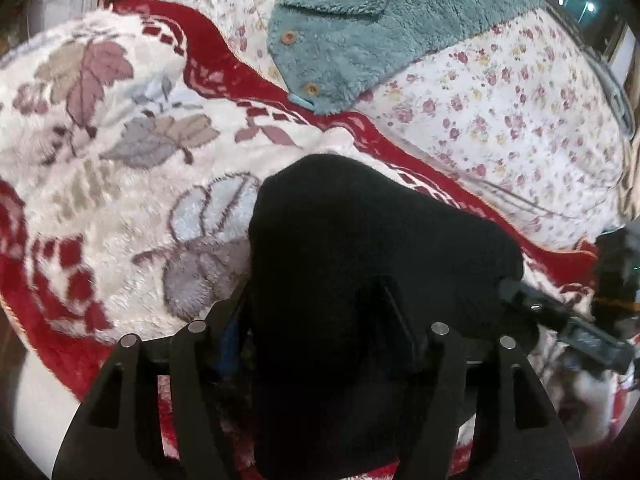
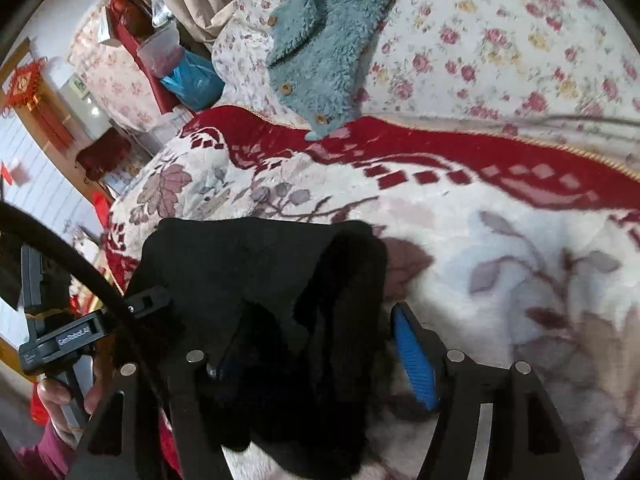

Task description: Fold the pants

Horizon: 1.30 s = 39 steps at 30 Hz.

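Observation:
The black pants (image 1: 360, 220) lie bunched on the red and white flowered blanket (image 1: 120, 160). In the left wrist view the bundle fills the gap of my left gripper (image 1: 316, 300) and hides most of both fingers. Only a sliver of its left blue pad (image 1: 230, 340) shows beside the cloth, so the jaws look wide and open. In the right wrist view the pants (image 2: 240, 260) drape over the left finger of my right gripper (image 2: 320, 312). Its right blue pad (image 2: 414, 356) stands bare and apart from the cloth, so this gripper is open.
A teal fleece jacket (image 1: 380, 28) with wooden buttons lies beyond the blanket on a floral sheet (image 1: 500, 100). A blue bag (image 2: 196, 80) and a plastic container (image 2: 160, 48) sit at the bed's far left. A person's hand (image 2: 60, 396) holds the left gripper's handle.

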Tool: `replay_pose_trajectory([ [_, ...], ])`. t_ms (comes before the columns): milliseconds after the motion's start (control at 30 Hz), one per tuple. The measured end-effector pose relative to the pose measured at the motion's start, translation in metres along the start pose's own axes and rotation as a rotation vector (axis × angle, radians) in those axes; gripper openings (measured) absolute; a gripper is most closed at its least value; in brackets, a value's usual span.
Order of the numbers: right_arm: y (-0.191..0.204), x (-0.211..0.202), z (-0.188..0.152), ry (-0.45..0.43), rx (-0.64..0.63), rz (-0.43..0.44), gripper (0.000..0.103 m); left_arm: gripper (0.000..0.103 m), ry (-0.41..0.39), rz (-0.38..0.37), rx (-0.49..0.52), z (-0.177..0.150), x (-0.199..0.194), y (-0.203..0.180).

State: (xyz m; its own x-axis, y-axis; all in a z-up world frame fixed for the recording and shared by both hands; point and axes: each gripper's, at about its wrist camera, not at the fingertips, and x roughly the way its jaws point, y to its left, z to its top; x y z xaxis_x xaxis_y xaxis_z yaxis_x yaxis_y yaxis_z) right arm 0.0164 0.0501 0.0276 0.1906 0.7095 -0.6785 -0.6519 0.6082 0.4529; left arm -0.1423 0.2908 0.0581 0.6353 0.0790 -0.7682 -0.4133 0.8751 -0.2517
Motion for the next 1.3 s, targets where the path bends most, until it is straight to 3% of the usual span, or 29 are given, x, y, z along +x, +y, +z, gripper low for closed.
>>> replay_pose_trajectory([
  [200,0.031,-0.041,0.006,-0.086,-0.077,-0.008,0.065,0.062,-0.084,0.109,0.019,0.001,-0.026,-0.012],
  [500,0.079,-0.044,0.003,-0.126,-0.153,-0.015,0.065,0.062,-0.200,0.164,0.090,-0.007,-0.064,-0.039],
  [1300,0.091,-0.032,-0.015,-0.092,-0.140,0.011,0.065,0.062,-0.191,0.180,0.065,-0.023,-0.073,-0.045],
])
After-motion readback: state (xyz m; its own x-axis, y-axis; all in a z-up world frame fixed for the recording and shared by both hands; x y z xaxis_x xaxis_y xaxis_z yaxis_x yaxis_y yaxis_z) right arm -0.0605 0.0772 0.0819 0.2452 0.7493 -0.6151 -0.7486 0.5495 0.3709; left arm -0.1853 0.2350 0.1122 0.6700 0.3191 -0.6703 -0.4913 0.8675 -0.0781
